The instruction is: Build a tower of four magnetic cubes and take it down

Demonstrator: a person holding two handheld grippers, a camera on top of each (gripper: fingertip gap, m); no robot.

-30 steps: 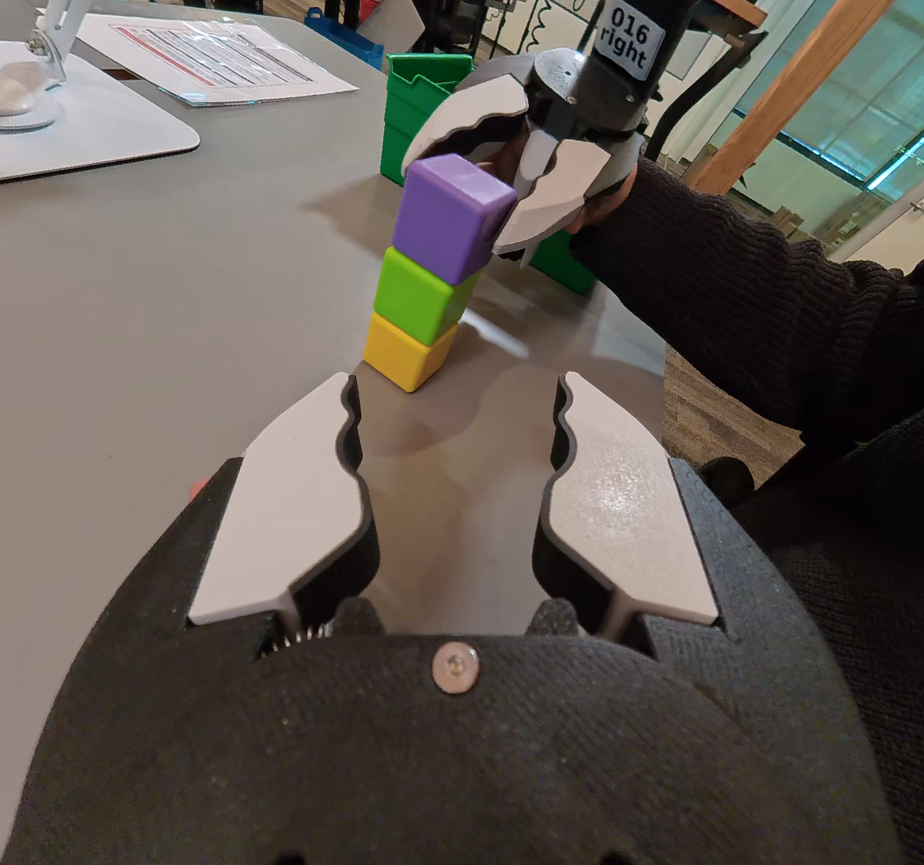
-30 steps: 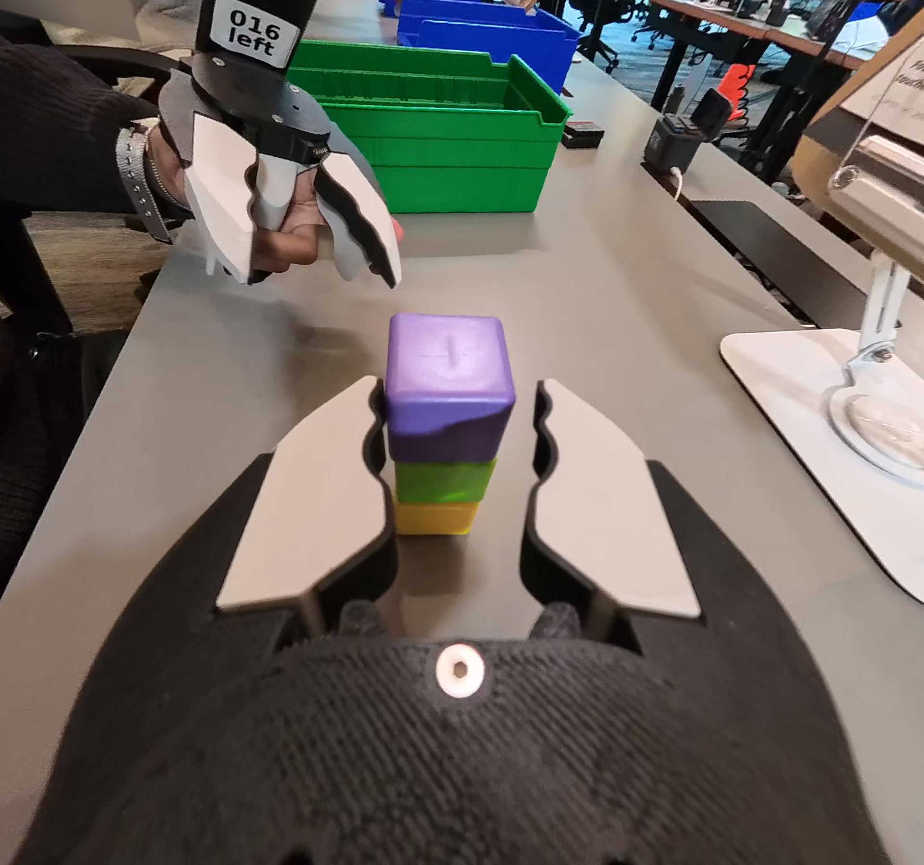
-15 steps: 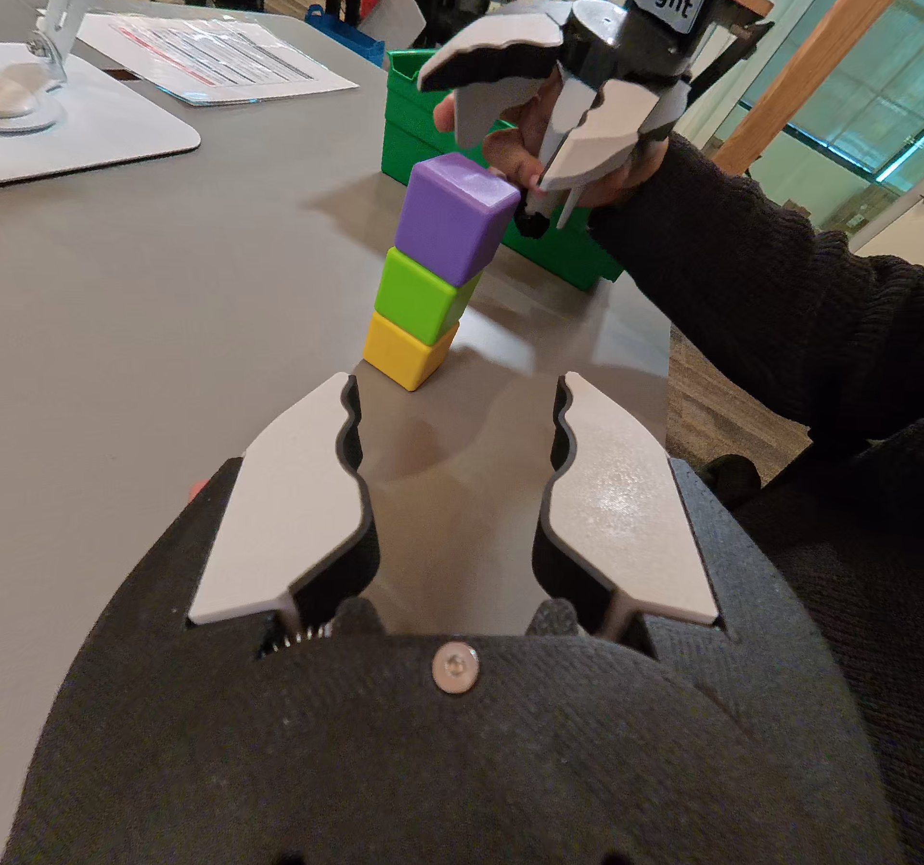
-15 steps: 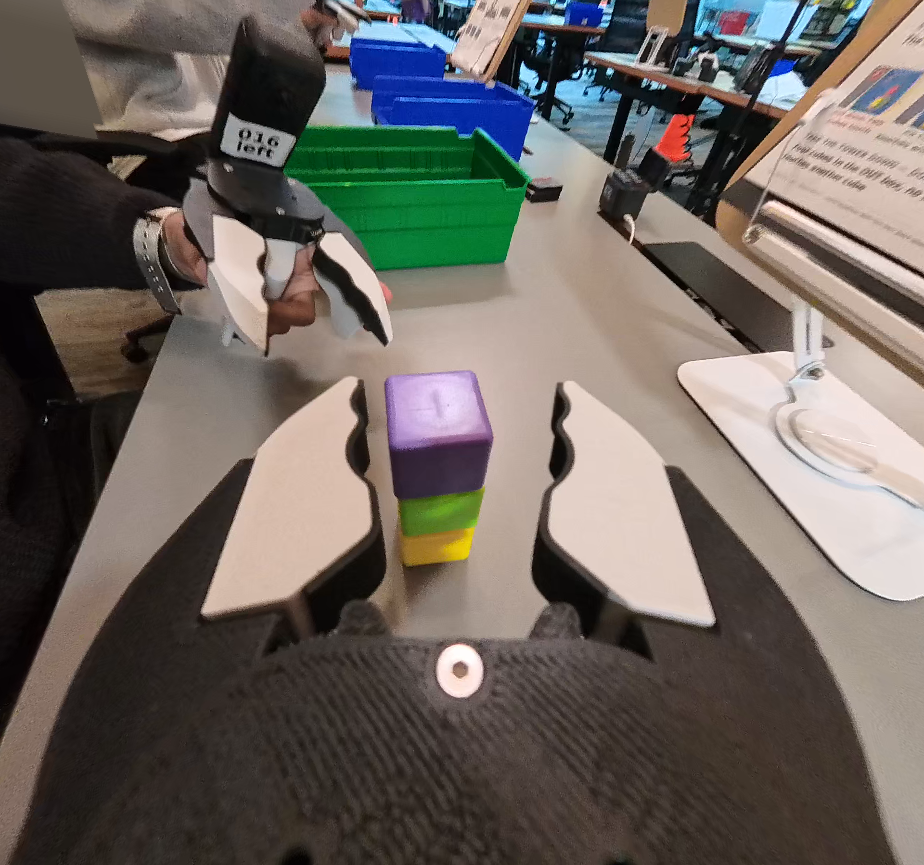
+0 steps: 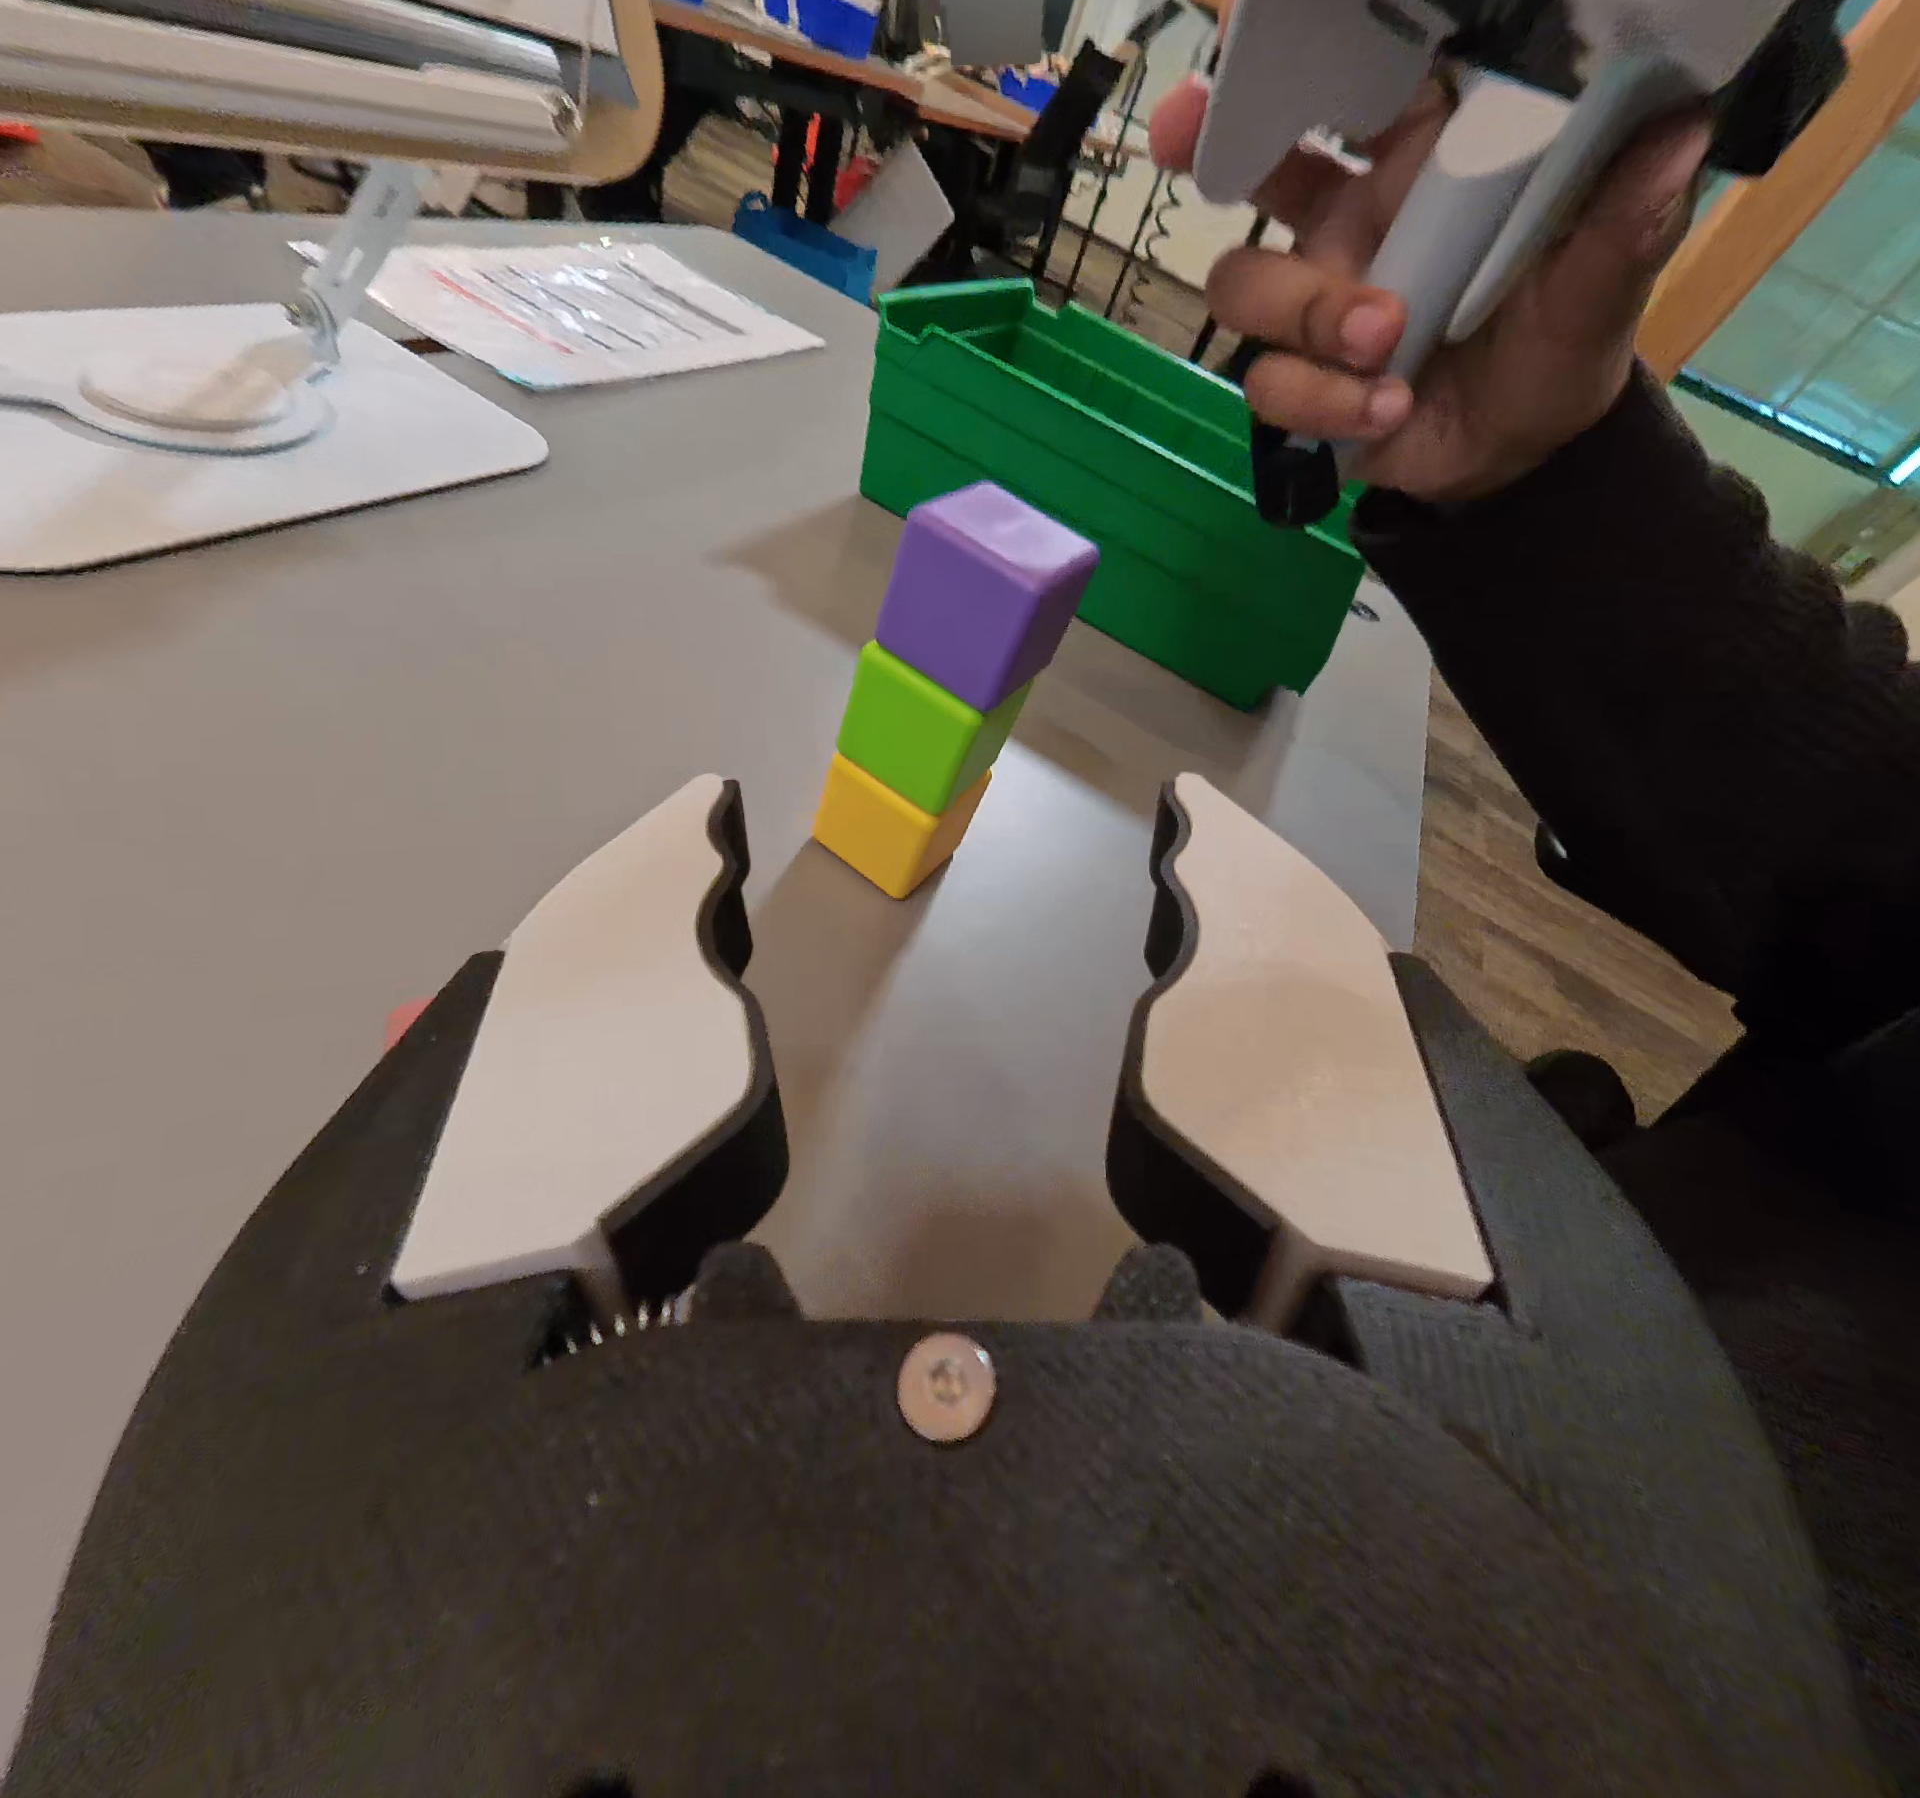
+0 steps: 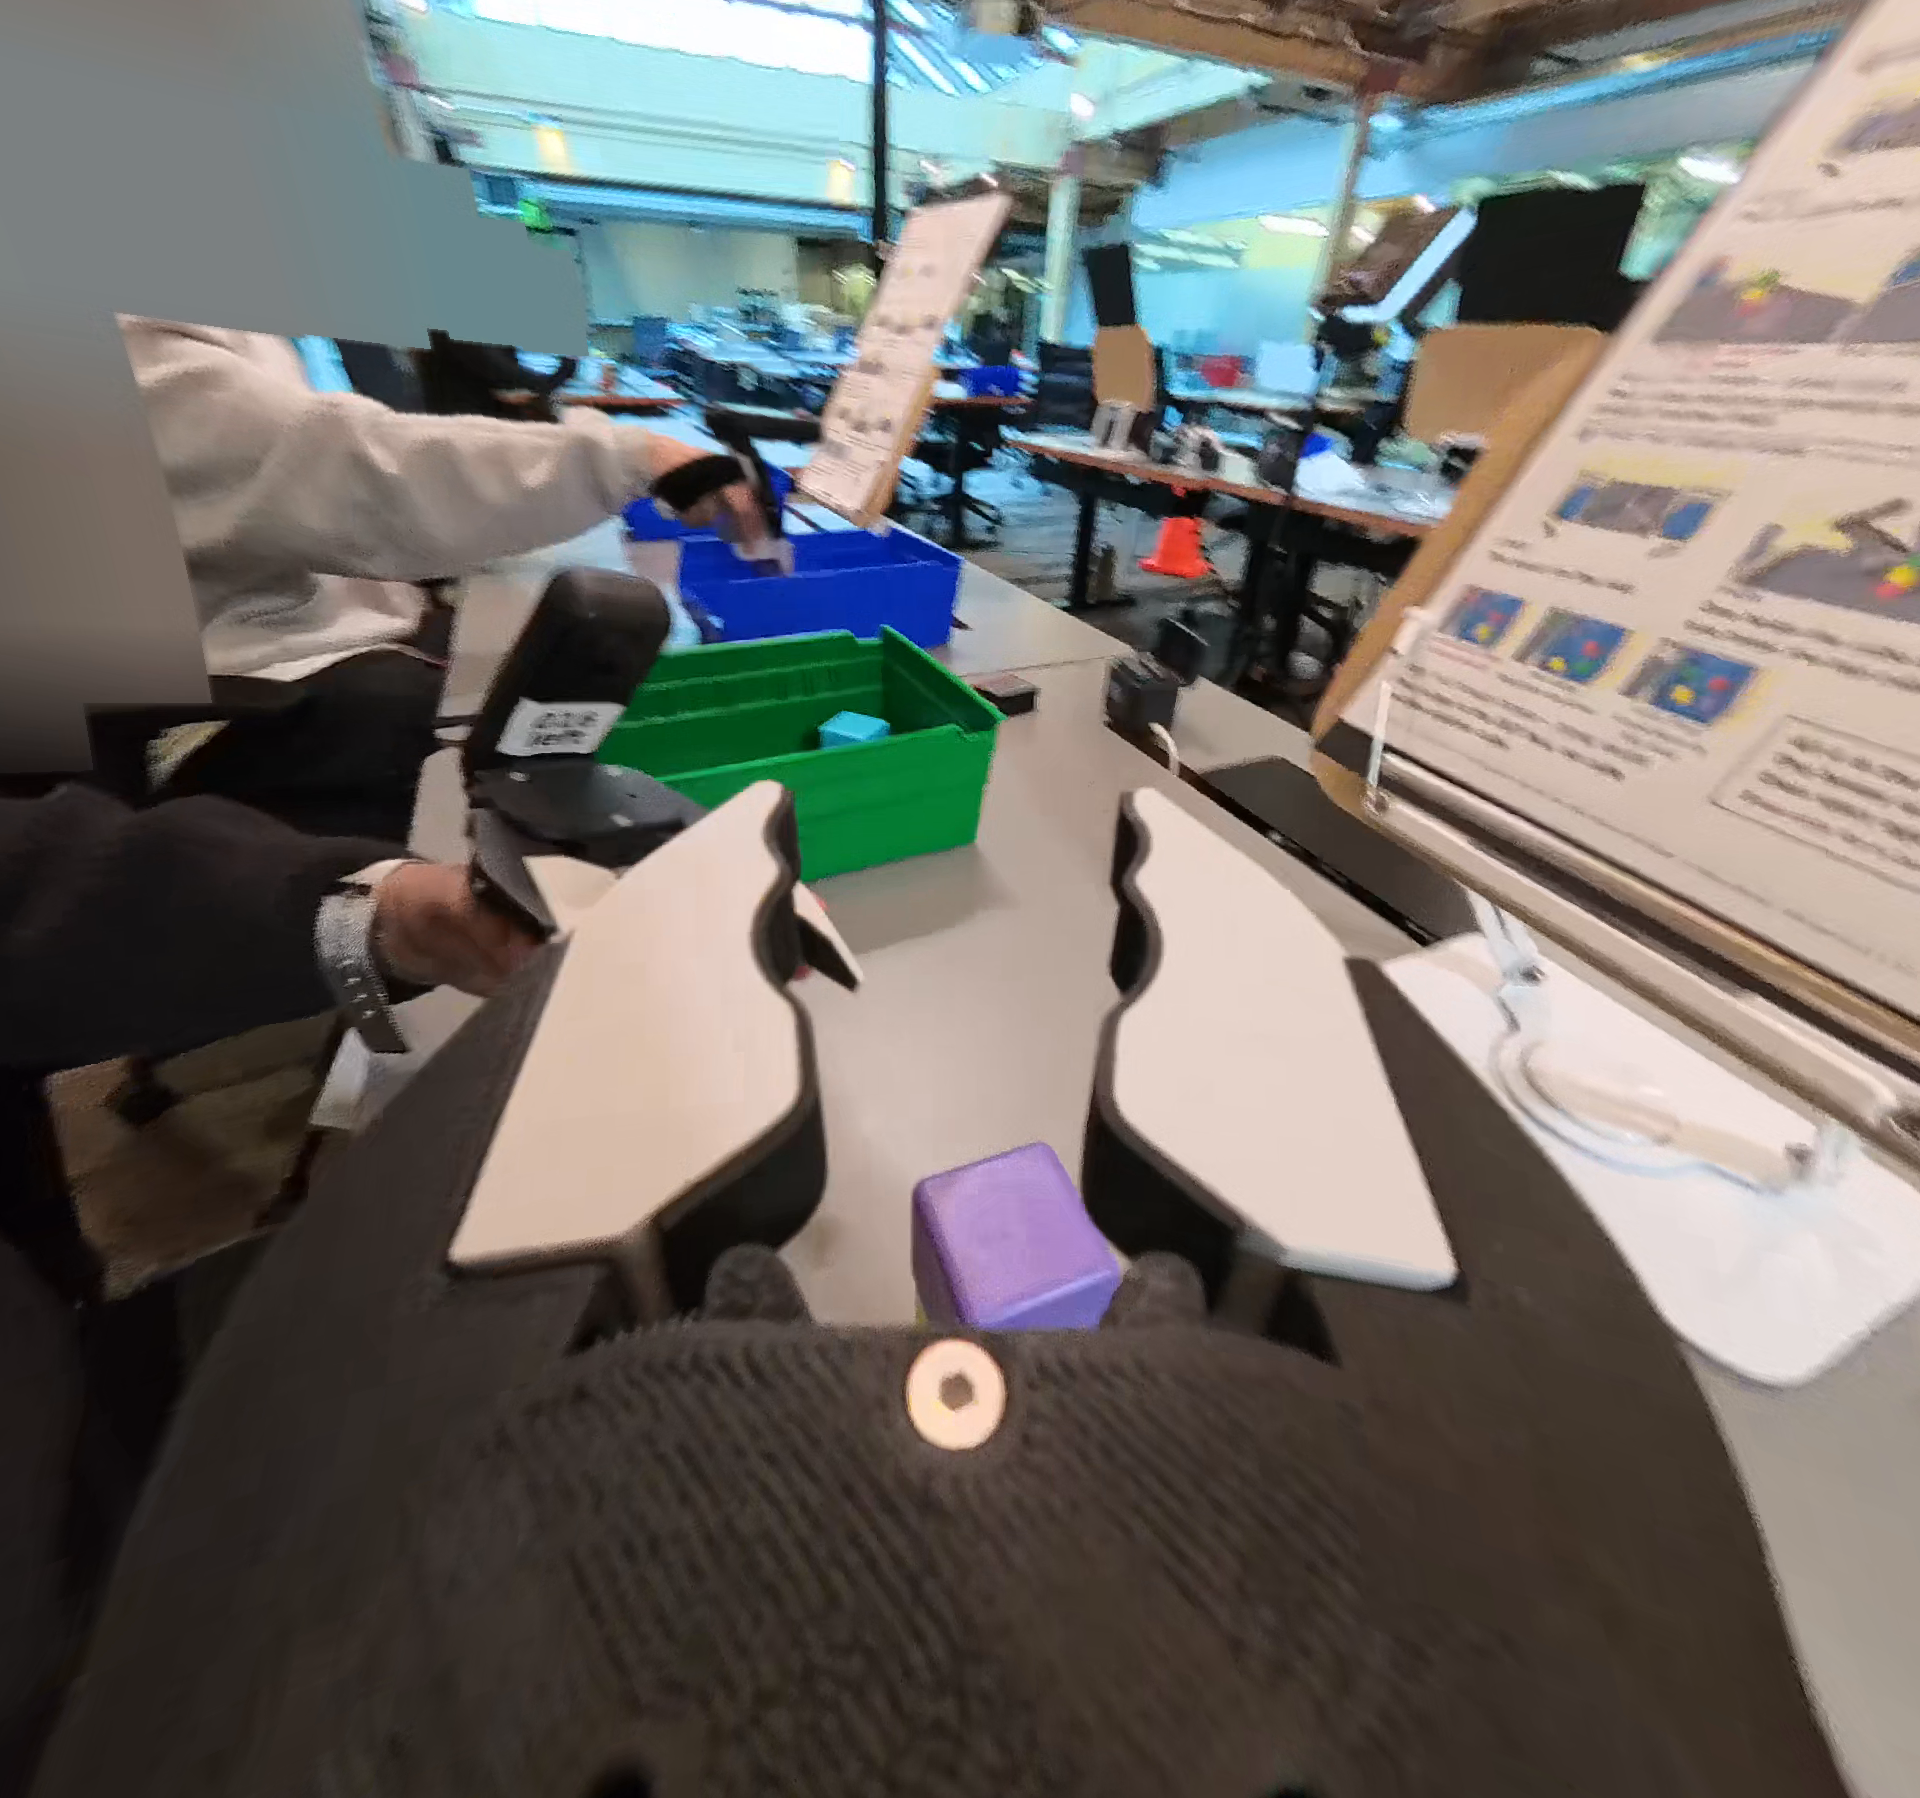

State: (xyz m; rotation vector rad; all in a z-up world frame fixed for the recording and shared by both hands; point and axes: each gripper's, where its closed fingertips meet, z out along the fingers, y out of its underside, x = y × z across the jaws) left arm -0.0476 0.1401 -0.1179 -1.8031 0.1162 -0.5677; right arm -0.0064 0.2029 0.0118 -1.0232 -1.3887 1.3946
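2 open grippers [image 5: 948,844] [image 6: 956,849], 3 stacked cubes [image 5: 935,709], 1 green bin [image 5: 1101,460]

Four cubes in all: three in a single stack, namely one purple cube [image 5: 987,595] on top, one green cube [image 5: 914,725] in the middle and one yellow cube [image 5: 888,834] at the bottom; plus one light blue cube [image 6: 852,730] inside a bin.

Two bins clearly visible: one green bin [image 5: 1122,460] and one blue bin [image 6: 831,595] behind it.

Two grippers, the left gripper [image 5: 948,798] and the right gripper [image 6: 956,803], with two fingers each.

Two hands on them: one right hand [image 5: 1455,377], one left hand [image 6: 436,917].

One white stand base [image 5: 260,439], one printed sheet [image 5: 592,314], one orange cone [image 6: 1174,543].
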